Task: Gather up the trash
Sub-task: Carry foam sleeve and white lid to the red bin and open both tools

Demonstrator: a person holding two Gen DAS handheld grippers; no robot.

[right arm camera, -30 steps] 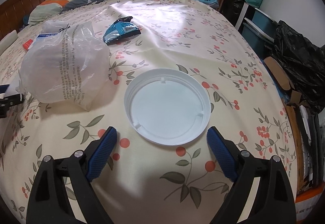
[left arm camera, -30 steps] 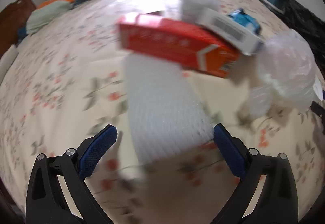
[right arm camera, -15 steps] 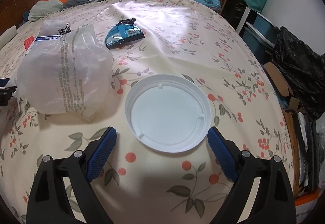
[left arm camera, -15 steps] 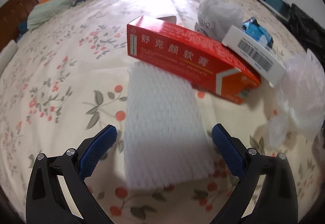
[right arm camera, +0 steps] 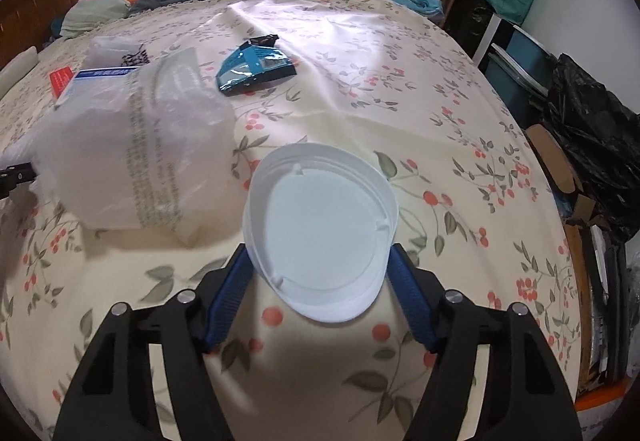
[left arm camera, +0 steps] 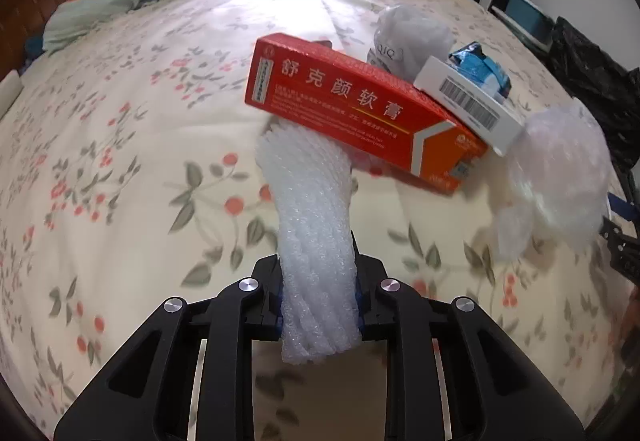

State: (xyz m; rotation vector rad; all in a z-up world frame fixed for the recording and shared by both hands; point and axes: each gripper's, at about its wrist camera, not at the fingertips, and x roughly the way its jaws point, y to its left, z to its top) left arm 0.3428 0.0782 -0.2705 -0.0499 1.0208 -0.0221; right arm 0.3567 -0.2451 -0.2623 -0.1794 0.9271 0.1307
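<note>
In the left wrist view my left gripper (left arm camera: 318, 293) is closing on a white foam net sleeve (left arm camera: 312, 225), squeezed narrow between the pads; its far end lies under a red carton (left arm camera: 356, 109) on the bed. In the right wrist view my right gripper (right arm camera: 320, 273) is closing on a round white plastic lid (right arm camera: 324, 233). The blue pads press its two sides and the rim is bent into an oval and tilted up. A clear plastic bag (right arm camera: 132, 161) lies left of the lid, a blue wrapper (right arm camera: 254, 67) beyond it.
A white barcode box (left arm camera: 468, 105) and a crumpled clear bag (left arm camera: 412, 37) lie behind the red carton on the floral bedspread (left arm camera: 120, 161). Another clear bag (left arm camera: 560, 177) is at the right. Pillows are piled at the headboard; black bags (right arm camera: 588, 129) and boxes stand beside the bed.
Both grippers stood wide open before. The left has closed and squashed the foam sleeve; the right has closed on the lid, bending it and lifting its far edge.
</note>
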